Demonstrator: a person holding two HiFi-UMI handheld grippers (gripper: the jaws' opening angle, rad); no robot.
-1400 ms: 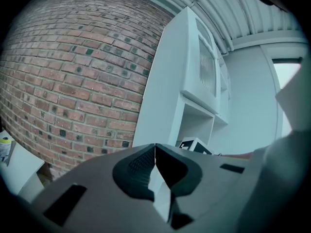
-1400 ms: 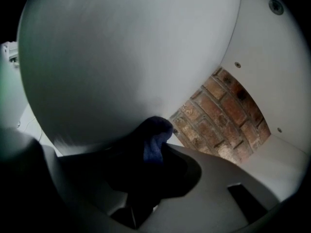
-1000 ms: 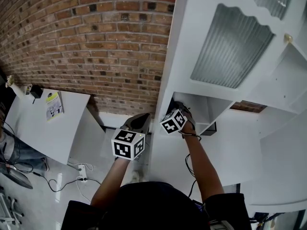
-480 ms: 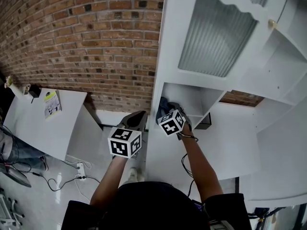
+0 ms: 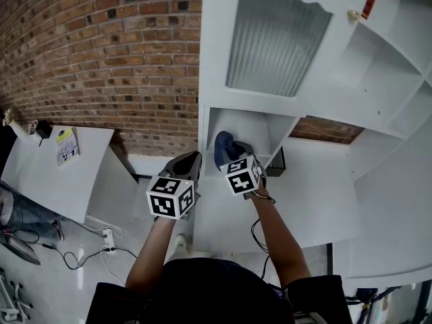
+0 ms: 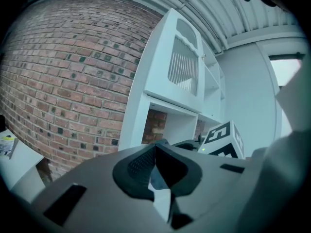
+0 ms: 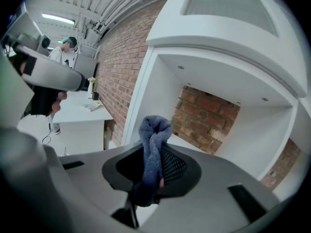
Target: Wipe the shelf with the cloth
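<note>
Since a second ago the right gripper (image 5: pixel 231 156) has drawn back from deep in the shelf (image 5: pixel 251 123) to its front left corner, so the cloth (image 5: pixel 225 145) now shows. Its jaws are clamped on the cloth, a blue-grey towelling bunch standing up in a folded knob above them. The left gripper (image 5: pixel 188 167) hangs just beside, outside the shelf, jaws together on nothing

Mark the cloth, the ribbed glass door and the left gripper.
cloth (image 7: pixel 153 149): right gripper view, mid-fold between the jaws.
ribbed glass door (image 5: pixel 277 42): head view, middle of pane.
left gripper (image 6: pixel 155 152): left gripper view, between its closed fingertips.
</note>
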